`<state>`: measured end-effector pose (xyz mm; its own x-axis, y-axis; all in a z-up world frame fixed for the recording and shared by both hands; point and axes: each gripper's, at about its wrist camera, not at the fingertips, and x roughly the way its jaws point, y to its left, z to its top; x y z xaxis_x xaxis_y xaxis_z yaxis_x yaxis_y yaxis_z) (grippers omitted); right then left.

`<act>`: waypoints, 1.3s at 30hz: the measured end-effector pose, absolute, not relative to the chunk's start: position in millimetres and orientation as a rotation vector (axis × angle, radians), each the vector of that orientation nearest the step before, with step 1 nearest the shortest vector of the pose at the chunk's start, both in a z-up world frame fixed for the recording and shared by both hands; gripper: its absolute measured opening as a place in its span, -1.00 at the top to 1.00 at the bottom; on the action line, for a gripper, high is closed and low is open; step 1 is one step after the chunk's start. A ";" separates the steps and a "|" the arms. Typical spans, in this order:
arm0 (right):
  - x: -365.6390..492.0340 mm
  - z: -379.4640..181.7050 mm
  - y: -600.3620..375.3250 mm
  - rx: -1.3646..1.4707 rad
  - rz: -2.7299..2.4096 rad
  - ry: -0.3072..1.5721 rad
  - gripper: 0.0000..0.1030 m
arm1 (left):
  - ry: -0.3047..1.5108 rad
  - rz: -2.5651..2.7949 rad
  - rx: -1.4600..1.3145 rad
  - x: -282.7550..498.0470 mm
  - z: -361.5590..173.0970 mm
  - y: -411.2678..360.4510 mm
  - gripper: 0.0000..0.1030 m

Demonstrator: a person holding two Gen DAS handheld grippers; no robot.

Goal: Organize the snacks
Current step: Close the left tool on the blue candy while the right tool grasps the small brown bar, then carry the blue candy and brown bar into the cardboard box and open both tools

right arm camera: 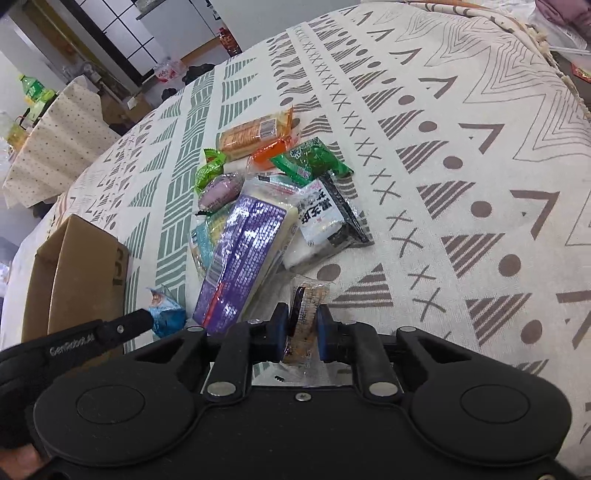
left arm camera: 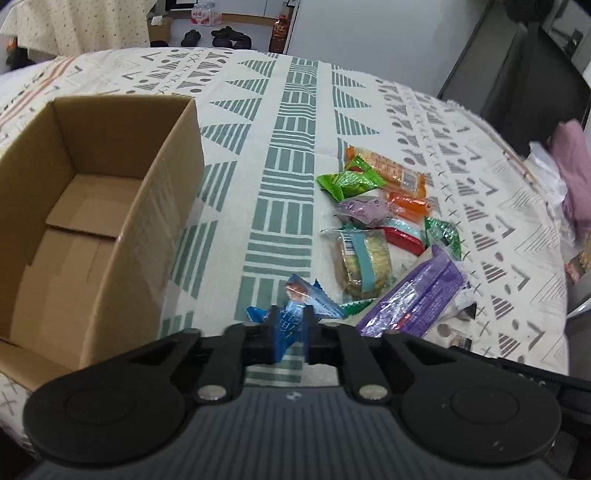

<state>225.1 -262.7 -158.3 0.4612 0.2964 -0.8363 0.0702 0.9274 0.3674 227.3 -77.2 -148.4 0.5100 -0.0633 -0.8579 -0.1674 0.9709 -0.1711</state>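
Note:
My left gripper (left arm camera: 290, 326) is shut on a blue snack packet (left arm camera: 295, 314), held just right of an open, empty cardboard box (left arm camera: 85, 206). My right gripper (right arm camera: 302, 328) is shut on a small brown snack in clear wrap (right arm camera: 304, 314), near the front of the pile. Several snacks lie on the patterned tablecloth (left arm camera: 291, 110): a purple pack (right arm camera: 240, 254), a white and black pack (right arm camera: 325, 218), green packets (left arm camera: 349, 181), an orange cracker pack (right arm camera: 255, 134) and a round cracker pack (left arm camera: 364, 262). The right wrist view shows the left gripper (right arm camera: 147, 321) with the blue packet (right arm camera: 166, 310) beside the box (right arm camera: 77, 273).
The table's far edge drops to a floor with shoes (left arm camera: 221, 37) and bottles (left arm camera: 279, 31). A dark cabinet (left arm camera: 517, 81) and pink cloth (left arm camera: 572, 166) stand at the right. Another cloth-covered table (right arm camera: 51, 144) with bottles (right arm camera: 33, 90) shows at the left of the right wrist view.

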 end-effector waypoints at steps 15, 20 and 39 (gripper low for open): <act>232.3 -167.6 -262.5 0.386 0.147 1.116 0.68 | 1.074 0.091 -0.140 248.5 -179.0 -87.5 -0.34; 236.1 -170.9 -259.4 0.375 0.155 1.123 0.68 | 1.096 0.079 -0.164 253.4 -184.4 -85.8 -0.09; 225.1 -142.1 -261.0 0.380 0.174 1.002 0.68 | 1.004 0.092 -0.236 236.0 -142.4 -79.2 0.56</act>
<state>225.1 -261.0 -142.1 0.5320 0.3142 -0.7863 0.0302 0.9210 0.3885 236.0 -79.2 -142.4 0.5358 -0.0319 -0.8438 -0.1843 0.9708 -0.1538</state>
